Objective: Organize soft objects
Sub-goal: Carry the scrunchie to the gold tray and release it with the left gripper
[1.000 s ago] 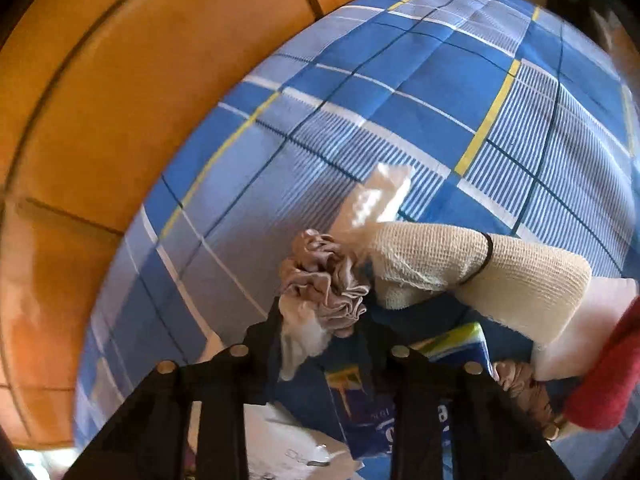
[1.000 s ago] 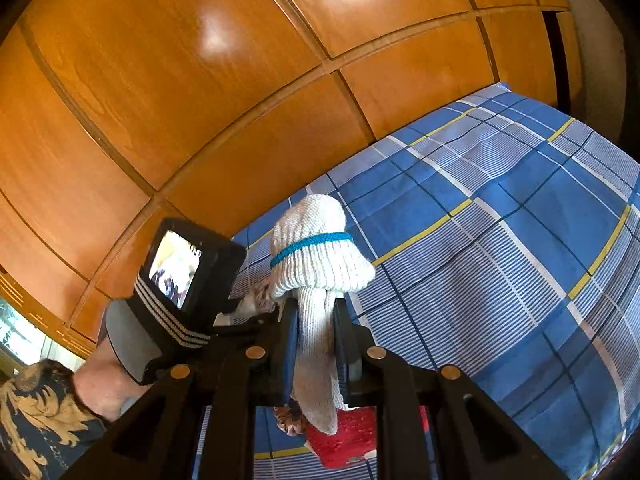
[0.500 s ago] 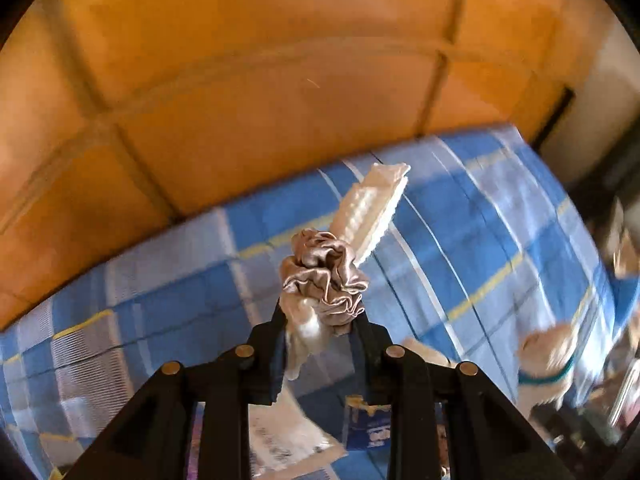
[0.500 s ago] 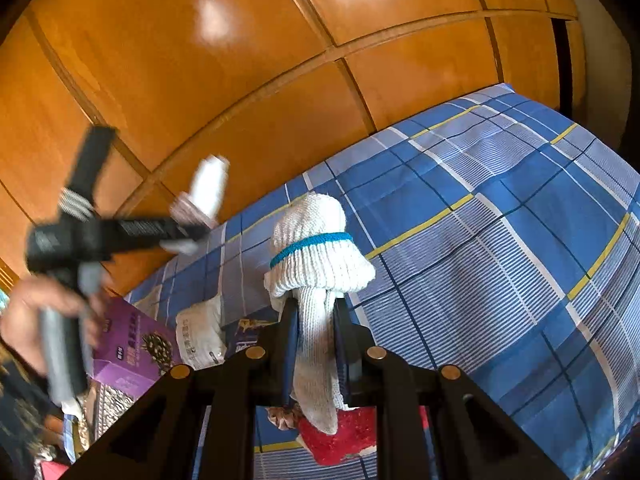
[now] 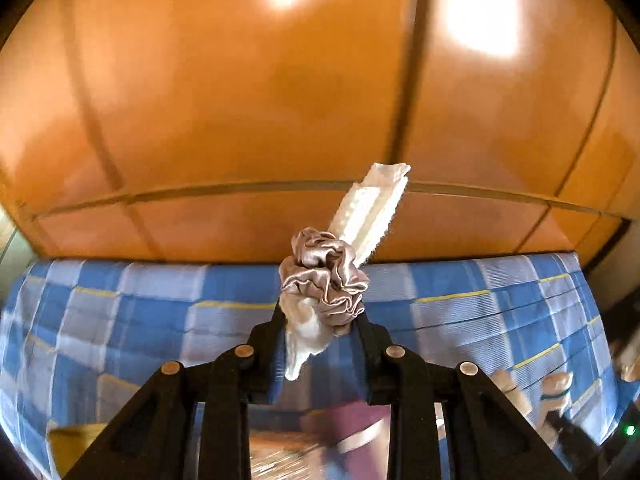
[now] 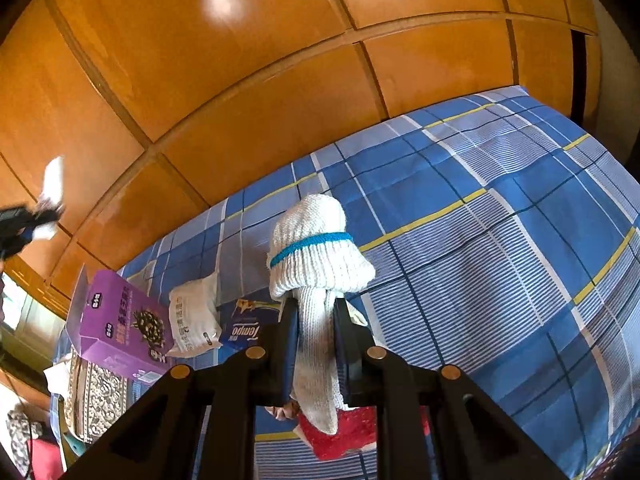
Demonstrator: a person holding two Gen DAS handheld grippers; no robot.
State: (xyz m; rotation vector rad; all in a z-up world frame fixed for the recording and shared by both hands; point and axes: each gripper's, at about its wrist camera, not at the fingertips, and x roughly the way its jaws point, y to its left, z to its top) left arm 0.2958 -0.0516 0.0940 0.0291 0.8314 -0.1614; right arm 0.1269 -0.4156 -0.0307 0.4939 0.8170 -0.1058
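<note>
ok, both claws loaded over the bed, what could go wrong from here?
1. The left claw pinches a white cloth strip bunched in a satin scrunchie. The view is motion-blurred, so a fast swing might slide the scrunchie off.
2. The right claw grips only the narrow tail of the rolled white knit glove; its bulky top could sag or unroll.
3. A drop could land on the purple box and tissue packs.

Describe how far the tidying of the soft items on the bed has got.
Nothing looks sorted yet. In hand: the left gripper is shut on a cloth strip with a scrunchie, the right gripper on a knitted glove. Left: a red item, tissue packs and a purple box lie on the bedspread.
</note>
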